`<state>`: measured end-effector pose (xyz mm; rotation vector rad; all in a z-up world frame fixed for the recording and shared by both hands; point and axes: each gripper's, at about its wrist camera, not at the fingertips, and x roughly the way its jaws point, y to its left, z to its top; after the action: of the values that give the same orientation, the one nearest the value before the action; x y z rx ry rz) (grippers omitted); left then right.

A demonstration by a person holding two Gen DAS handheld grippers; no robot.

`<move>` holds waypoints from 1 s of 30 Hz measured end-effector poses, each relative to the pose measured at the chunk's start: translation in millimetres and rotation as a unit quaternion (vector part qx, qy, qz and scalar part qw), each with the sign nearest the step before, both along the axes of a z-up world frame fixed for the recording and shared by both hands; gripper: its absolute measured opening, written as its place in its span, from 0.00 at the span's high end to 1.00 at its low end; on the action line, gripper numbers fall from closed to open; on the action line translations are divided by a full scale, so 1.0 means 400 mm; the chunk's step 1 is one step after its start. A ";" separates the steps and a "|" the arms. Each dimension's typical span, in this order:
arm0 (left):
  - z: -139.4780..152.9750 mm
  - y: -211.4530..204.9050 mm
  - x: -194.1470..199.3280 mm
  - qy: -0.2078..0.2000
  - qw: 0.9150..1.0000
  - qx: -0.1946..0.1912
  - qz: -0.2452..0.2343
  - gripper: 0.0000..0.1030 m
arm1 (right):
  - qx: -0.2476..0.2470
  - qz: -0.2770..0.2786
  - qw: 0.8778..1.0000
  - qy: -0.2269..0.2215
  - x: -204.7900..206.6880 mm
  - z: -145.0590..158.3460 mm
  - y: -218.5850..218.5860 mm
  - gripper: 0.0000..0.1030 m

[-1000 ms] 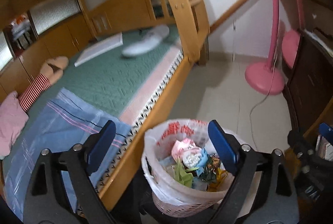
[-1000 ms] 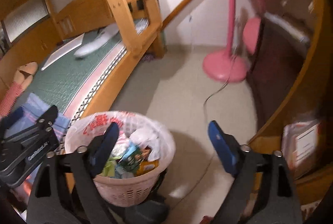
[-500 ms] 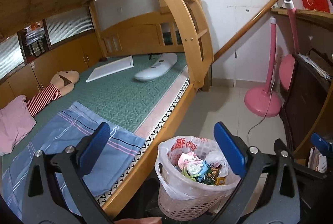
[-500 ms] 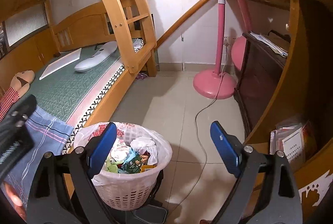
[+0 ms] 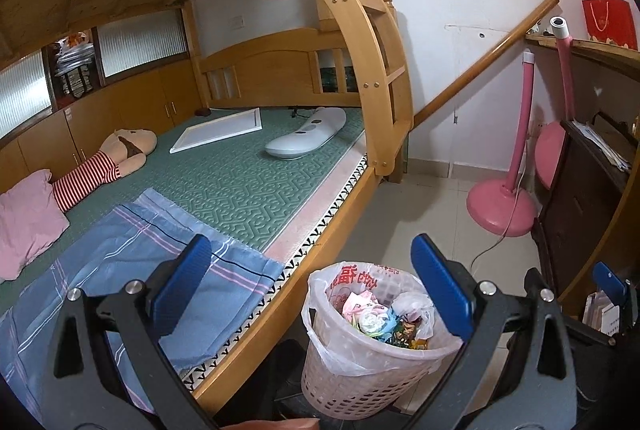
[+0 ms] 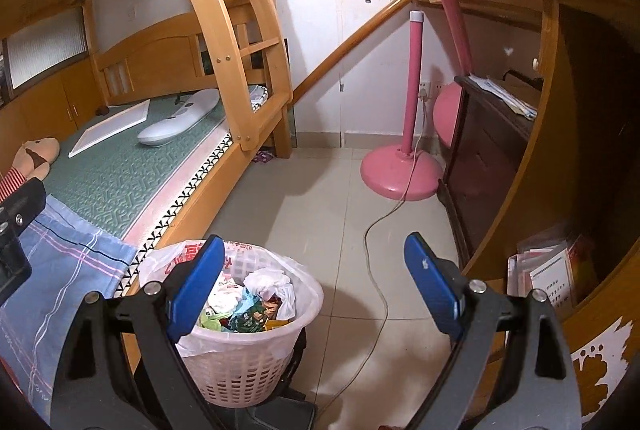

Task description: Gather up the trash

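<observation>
A pale pink wastebasket (image 5: 360, 386) (image 6: 236, 374) lined with a white plastic bag stands on the floor beside the bed. It holds crumpled wrappers and paper (image 5: 380, 320) (image 6: 248, 304). My left gripper (image 5: 312, 286) hangs above and behind the basket, open, nothing between its blue pads. My right gripper (image 6: 310, 288) is open too and empty, over the floor to the basket's right. Part of the right gripper (image 5: 612, 286) shows at the right edge of the left wrist view. Part of the left gripper (image 6: 16, 230) shows at the left edge of the right wrist view.
A wooden bunk bed (image 5: 328, 234) with a green mat and a blue sheet (image 5: 120, 270) fills the left. A pink fan stand (image 6: 400, 170) with a trailing cord (image 6: 376, 262) sits on the tiled floor. Wooden shelves (image 6: 560, 150) line the right. A small scrap (image 6: 262, 157) lies by the ladder foot.
Both grippers have risen and pulled back from the basket, which now sits lower and smaller in both views. The left jaws stand a little wider than before.
</observation>
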<state>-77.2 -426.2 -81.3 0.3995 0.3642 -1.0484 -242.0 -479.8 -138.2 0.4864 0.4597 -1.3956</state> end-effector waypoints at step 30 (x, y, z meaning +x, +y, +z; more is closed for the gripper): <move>-0.014 -0.003 -0.018 -0.005 1.000 -0.011 -0.025 0.03 | -0.018 0.001 1.000 -0.004 -0.003 0.000 0.006 0.13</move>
<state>-84.4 -427.3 -87.0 0.3960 0.3350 -1.0977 -243.2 -477.4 -138.4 0.4617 0.4271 -1.3970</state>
